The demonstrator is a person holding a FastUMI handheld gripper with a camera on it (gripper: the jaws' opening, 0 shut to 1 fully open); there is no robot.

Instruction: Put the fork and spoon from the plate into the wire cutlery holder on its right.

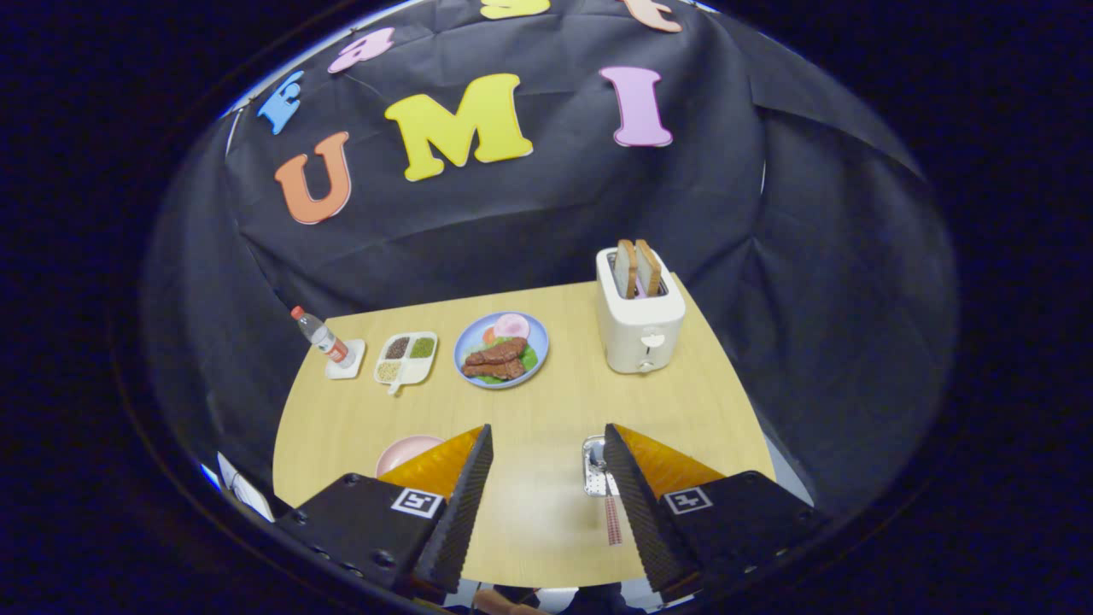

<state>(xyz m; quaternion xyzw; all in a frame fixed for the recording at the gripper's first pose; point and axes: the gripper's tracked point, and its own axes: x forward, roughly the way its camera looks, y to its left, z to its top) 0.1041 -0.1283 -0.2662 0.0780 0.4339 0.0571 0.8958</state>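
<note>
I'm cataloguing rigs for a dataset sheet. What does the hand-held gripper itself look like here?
The hand-held gripper has two wedge-shaped fingers with black ribbed inner pads and translucent orange outer faces. Each sits on a matte black block with visible screws, and each block carries a small square black-and-white marker. No cables are visible.

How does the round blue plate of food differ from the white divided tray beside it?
Shape: the round blue plate is a circle; the white divided tray is squarish with a small tab.
Contents: the plate holds brown meat on greens with a pink slice; the tray holds three separate heaps, dark, green and pale.
Layout: the plate is one open surface, the tray has compartments.
Both lie flat on the wooden table, well beyond the open gripper.
</note>
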